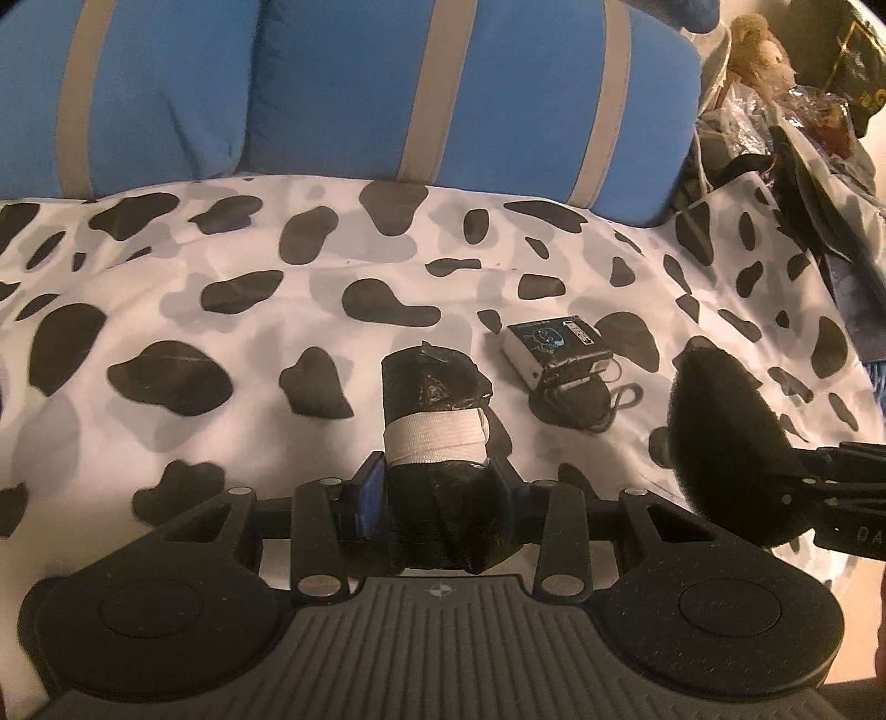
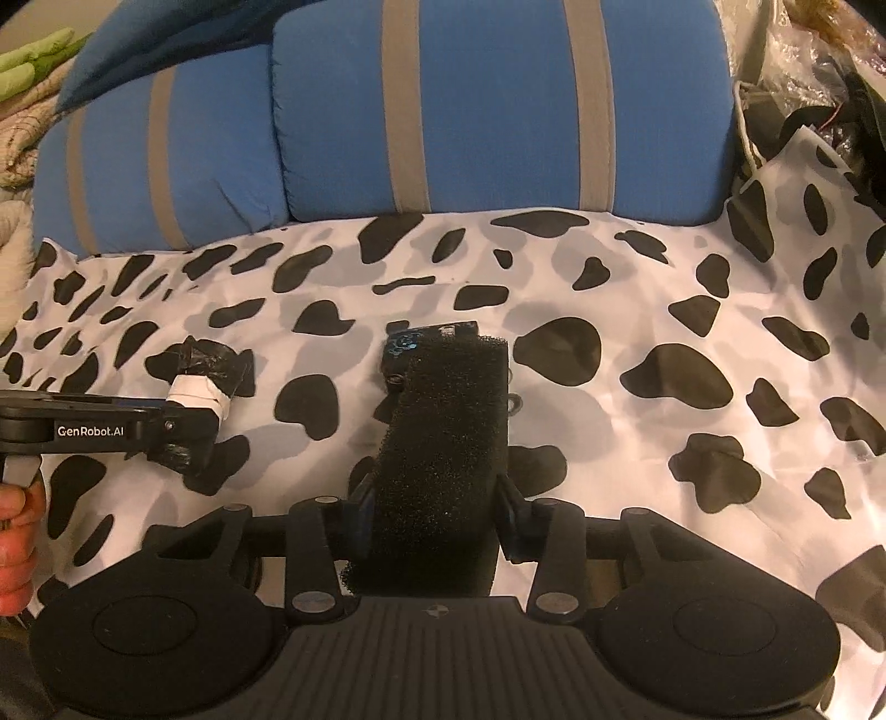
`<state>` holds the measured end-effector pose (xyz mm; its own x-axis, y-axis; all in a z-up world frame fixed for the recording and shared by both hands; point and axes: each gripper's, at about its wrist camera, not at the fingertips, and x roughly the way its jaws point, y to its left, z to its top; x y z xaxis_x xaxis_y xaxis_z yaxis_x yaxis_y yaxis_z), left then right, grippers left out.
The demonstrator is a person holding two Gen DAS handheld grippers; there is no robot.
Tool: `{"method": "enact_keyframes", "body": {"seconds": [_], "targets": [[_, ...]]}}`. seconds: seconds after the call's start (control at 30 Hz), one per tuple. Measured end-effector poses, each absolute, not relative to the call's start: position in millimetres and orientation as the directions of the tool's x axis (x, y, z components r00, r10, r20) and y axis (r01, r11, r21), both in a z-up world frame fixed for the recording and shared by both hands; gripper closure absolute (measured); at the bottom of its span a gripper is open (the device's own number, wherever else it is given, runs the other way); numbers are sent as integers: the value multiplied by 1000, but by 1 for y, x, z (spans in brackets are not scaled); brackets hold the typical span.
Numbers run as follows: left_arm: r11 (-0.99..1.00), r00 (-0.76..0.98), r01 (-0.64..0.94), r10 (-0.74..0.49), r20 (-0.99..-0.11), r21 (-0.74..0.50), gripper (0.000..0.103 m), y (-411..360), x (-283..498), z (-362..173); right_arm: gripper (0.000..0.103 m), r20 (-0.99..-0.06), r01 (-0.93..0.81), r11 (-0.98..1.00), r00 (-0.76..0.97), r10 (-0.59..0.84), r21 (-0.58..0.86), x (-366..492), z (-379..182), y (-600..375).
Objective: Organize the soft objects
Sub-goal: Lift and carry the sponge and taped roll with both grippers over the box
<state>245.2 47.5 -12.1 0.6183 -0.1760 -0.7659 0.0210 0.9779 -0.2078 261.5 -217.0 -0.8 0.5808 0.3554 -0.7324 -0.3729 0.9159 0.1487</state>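
Note:
My left gripper is shut on a black plastic-wrapped roll with a white band and holds it over the cow-print sheet. The roll also shows in the right wrist view, held by the left gripper at the left. My right gripper is shut on a black foam sponge block. The sponge also shows in the left wrist view at the right, in the right gripper. A small white and black box with a cord lies on the sheet between them; the sponge partly hides the box in the right wrist view.
Two blue pillows with grey stripes stand at the back of the bed. A plush toy and crumpled bags are piled at the right. Light fabric lies at the far left.

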Motion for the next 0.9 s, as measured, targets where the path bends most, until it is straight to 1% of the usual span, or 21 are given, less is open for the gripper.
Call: {"method": "enact_keyframes", "body": {"seconds": [0.33,0.9], "targets": [[985,636,9,-140,-759,-173,65,45,201,2,60,-725,-404,902,574,380,152,225,7,-214],[983,652,-1,-140,-745,-186,65,29,130,18,59,-711,-406,895,574,407,185,163,18,-222]]}}
